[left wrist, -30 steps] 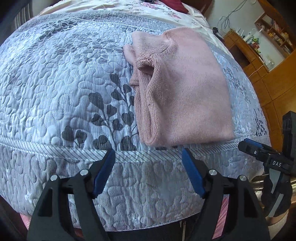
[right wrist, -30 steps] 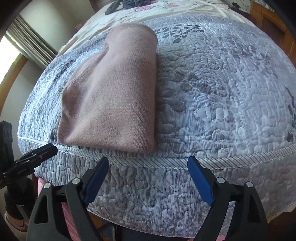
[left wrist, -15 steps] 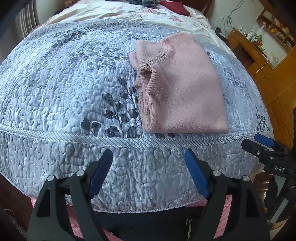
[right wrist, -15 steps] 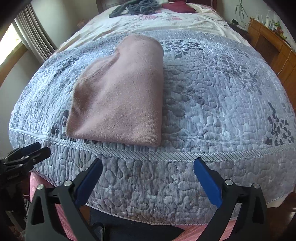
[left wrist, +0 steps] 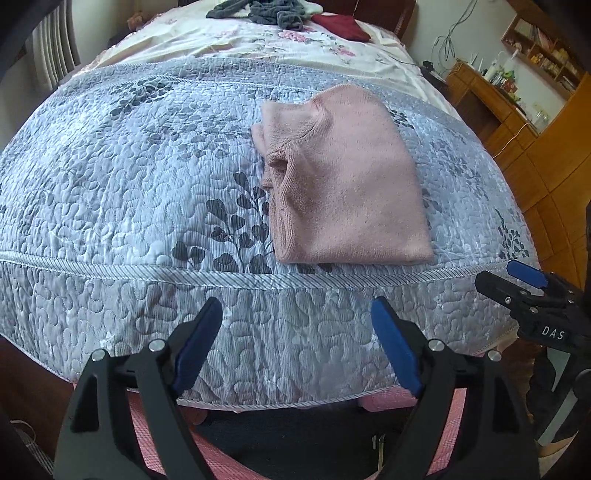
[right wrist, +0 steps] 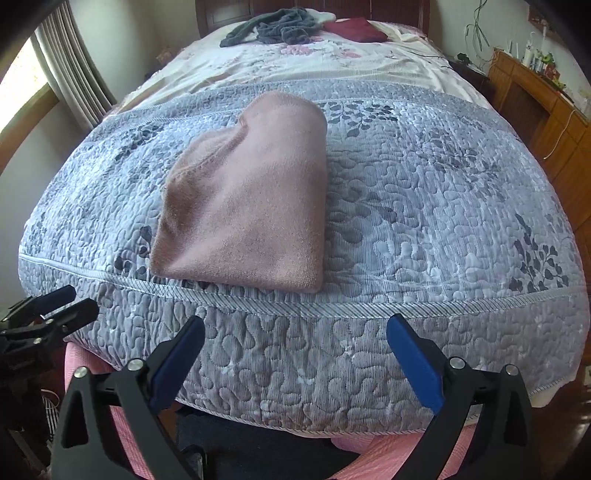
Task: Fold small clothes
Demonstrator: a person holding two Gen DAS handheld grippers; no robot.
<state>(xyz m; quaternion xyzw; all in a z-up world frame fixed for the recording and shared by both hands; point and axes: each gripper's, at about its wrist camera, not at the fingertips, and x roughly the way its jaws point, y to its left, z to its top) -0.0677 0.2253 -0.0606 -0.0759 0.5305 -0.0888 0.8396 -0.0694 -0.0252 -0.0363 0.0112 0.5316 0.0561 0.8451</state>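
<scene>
One pink knitted sweater (left wrist: 343,184) lay folded into a compact rectangle on the grey quilted bedspread (left wrist: 122,192), its near edge just short of the bedspread's corded seam at the foot of the bed. On the sweater's left side the ribbed neck or cuff opening bulged out of the stack, and a loose flap stuck out beyond it; the right side and near edge looked flat and square. Neither tool touched the sweater. The left hand-held gripper (left wrist: 295,347) hung in front of the bed's foot, below the seam, with its blue pads spread wide and nothing between them. The right hand-held gripper (right wrist: 295,365) sat likewise below the seam, to the right of the sweater, jaws wide apart and empty. Far beyond the sweater, at the head of the bed, a grey garment (right wrist: 273,27) and a dark red one (right wrist: 354,29) lay on the floral sheet (right wrist: 295,66).

The fold seemed essentially finished. The chief risk was the bulging left side: a pad catching that loop of ribbing could drag the layers open. Being so near the seam, a careless nudge might also slide the sweater off the bed.
</scene>
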